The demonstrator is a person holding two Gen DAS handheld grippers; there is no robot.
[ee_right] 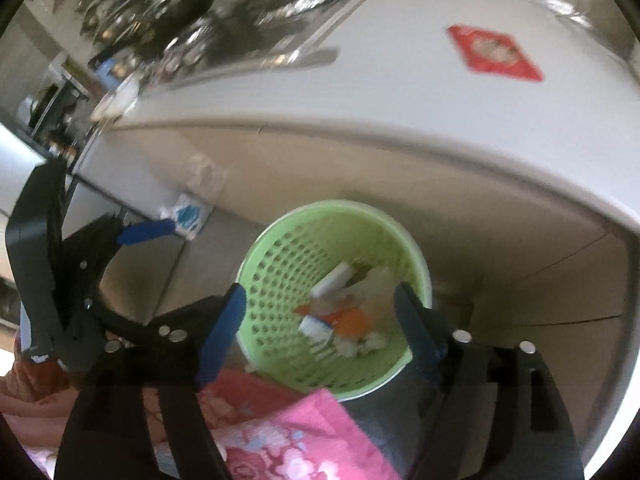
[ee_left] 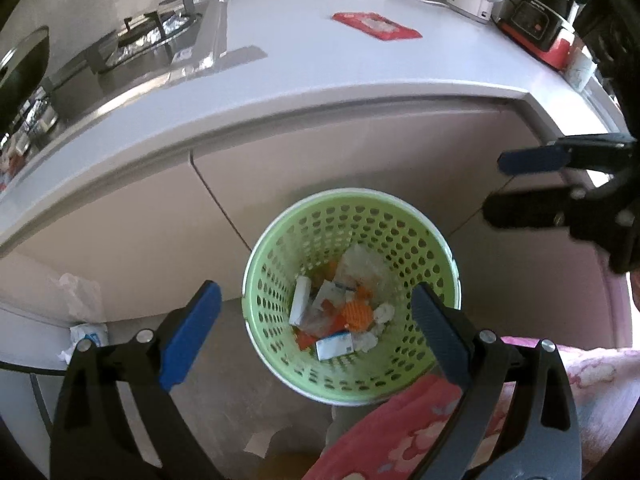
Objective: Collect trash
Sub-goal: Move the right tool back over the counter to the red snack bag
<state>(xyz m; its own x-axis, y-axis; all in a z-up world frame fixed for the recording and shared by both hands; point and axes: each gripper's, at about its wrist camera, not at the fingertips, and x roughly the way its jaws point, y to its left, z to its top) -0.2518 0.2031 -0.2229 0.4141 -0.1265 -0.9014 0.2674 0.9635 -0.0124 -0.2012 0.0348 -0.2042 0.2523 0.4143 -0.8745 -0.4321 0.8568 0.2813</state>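
Both sets of tongs were held over the green perforated wastebasket (ee_left: 352, 296), which stood on the floor right below them, against the cabinet front under the bench (ee_left: 304, 60). The left tongs (ee_left: 316, 328) were spread wide with nothing between the pads, and the same went for the right tongs (ee_right: 320, 332): spread, empty, basket mouth framed between the fingers. In the left wrist view the right tongs could also be seen off to the right, above the basket rim.

Trash already collected was lying at the bottom of the basket: small white cartons (ee_left: 335, 345), orange scraps (ee_left: 358, 314), crumpled tissue and some clear plastic.

Stuff still left to collect, as far as could be judged: a red packet (ee_left: 376, 26) lying on the bench well beyond the tongs, and a crumpled white-and-blue wrapper (ee_right: 186, 216) on the floor off to the left of the basket.

What could go wrong from here: the basket looked light, so it could be tipped or shoved if its rim got clipped by a finger on the way out. The flat red packet would probably be hard to pinch off a smooth surface and could just be slid around. The pink floral fabric (ee_right: 288, 432) hanging just under the tongs could also get snagged.
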